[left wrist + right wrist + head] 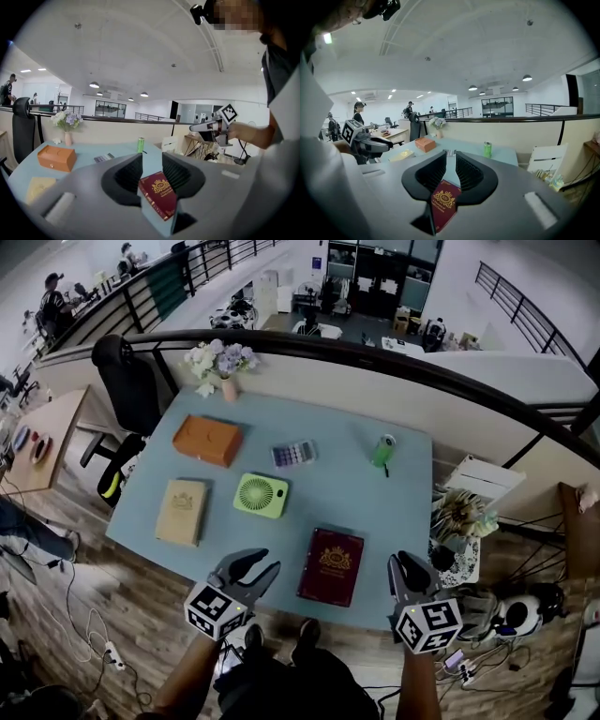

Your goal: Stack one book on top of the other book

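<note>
Broadly, a pale blue table fills the middle of the head view, with a black office chair at its far left corner and a dark railing behind it. Both books lie flat on the table, unstacked and well apart. The dark red book with a gold crest sits near the front edge, slightly tilted. The tan book sits toward the left front. An orange box lies behind the tan book, and a green fan rests between the two books, a little further back.

The left tongs hover by the front edge, just left of the red book. Their jaws stand a narrow way apart with nothing gripped, and the red book shows beyond the gap. The right tongs hover by the front right corner, just right of that book. Their jaws are likewise narrowly parted and empty.

Smaller things line the back of the table: a vase of flowers, a calculator and a green can.
</note>
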